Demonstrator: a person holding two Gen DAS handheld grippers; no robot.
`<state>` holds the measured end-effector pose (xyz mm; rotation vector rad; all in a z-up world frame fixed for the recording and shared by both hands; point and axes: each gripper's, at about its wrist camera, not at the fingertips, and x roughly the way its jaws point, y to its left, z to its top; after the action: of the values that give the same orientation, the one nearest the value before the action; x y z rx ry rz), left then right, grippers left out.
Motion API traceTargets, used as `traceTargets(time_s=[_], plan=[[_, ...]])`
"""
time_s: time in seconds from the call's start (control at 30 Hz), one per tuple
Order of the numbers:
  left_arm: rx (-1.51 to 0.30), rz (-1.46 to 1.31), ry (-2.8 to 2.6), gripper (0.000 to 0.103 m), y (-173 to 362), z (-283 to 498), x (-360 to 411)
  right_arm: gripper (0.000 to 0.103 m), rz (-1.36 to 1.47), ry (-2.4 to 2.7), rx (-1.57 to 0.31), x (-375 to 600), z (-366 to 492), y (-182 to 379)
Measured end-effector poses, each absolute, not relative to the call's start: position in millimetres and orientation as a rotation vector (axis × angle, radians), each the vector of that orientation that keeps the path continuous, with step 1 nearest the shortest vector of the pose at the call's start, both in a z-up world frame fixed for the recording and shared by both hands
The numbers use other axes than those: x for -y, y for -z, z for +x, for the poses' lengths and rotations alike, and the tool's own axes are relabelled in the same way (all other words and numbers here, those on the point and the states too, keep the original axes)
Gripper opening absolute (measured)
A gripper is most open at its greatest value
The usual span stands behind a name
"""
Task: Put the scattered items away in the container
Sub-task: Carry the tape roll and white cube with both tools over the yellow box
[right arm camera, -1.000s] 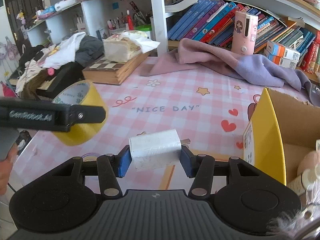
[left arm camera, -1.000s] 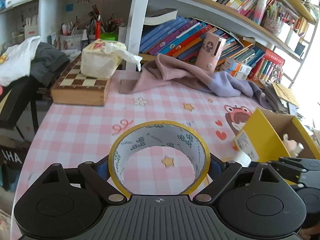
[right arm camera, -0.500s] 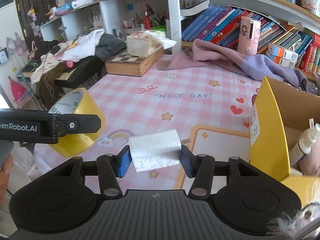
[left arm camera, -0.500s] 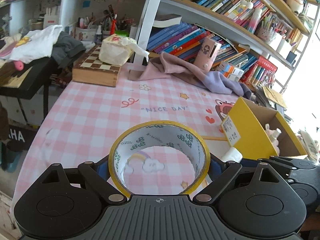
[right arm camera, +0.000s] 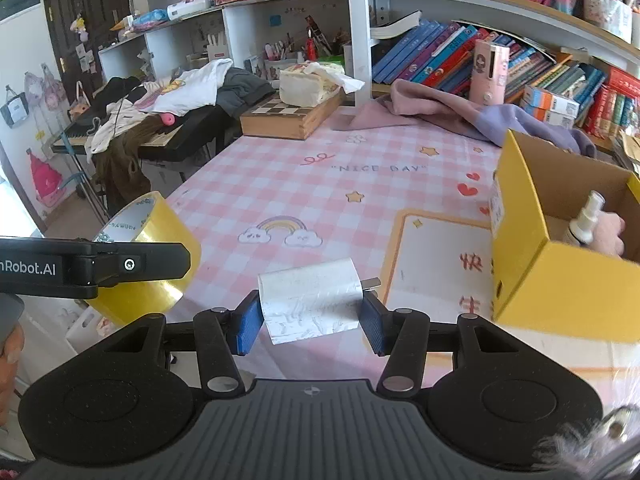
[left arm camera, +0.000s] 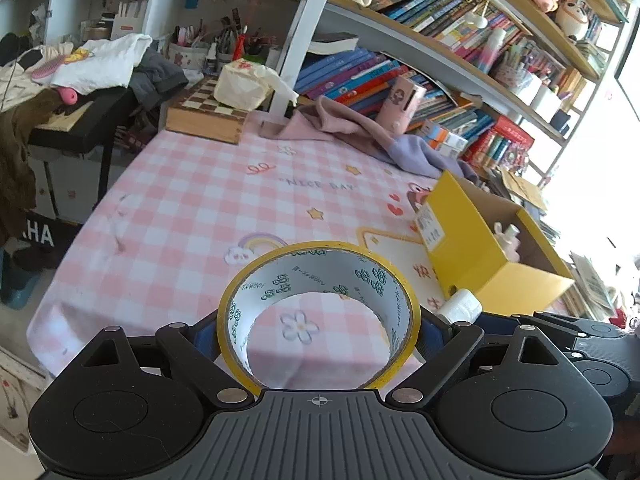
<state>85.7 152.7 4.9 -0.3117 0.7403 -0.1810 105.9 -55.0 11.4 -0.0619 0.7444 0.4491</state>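
My left gripper (left arm camera: pixel 318 330) is shut on a yellow roll of tape (left arm camera: pixel 320 276), held upright so I look through its core at the pink checked tablecloth (left arm camera: pixel 192 208). In the right wrist view the same tape roll (right arm camera: pixel 160 248) hangs at the left behind the left gripper's finger. My right gripper (right arm camera: pixel 310 318) is shut on a white charger plug (right arm camera: pixel 310 300), its metal prongs pointing right. The yellow cardboard box (right arm camera: pixel 520 240) stands open at the right, with a small spray bottle (right arm camera: pixel 586 220) and a pink soft thing inside. In the left wrist view the box (left arm camera: pixel 460 240) sits at the right.
A wooden chessboard box (right arm camera: pixel 288 118) with a tissue pack on it stands at the table's far left. A pink and lilac cloth (right arm camera: pixel 440 108) lies along the back by a pink device (right arm camera: pixel 488 70) and rows of books. A keyboard stand with clothes (right arm camera: pixel 160 120) is off the left edge.
Both grippers have drawn back from the shelves toward the near table edge, keeping their loads; more of the tablecloth and the box's inside show now.
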Motion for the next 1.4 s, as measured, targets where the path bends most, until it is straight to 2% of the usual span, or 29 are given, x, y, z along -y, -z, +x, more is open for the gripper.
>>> traceTargets(time_s=[0.67, 1.4], plan=[[-0.810, -0.369, 0.332, 0.092, 4, 57, -123, 0.049, -0.021, -0.294, -0.835, 103, 55, -10], [-0.890, -0.265, 0.628, 0.092, 16, 87, -13, 0.049, 0.078, -0.002, -0.845, 201, 13, -4]])
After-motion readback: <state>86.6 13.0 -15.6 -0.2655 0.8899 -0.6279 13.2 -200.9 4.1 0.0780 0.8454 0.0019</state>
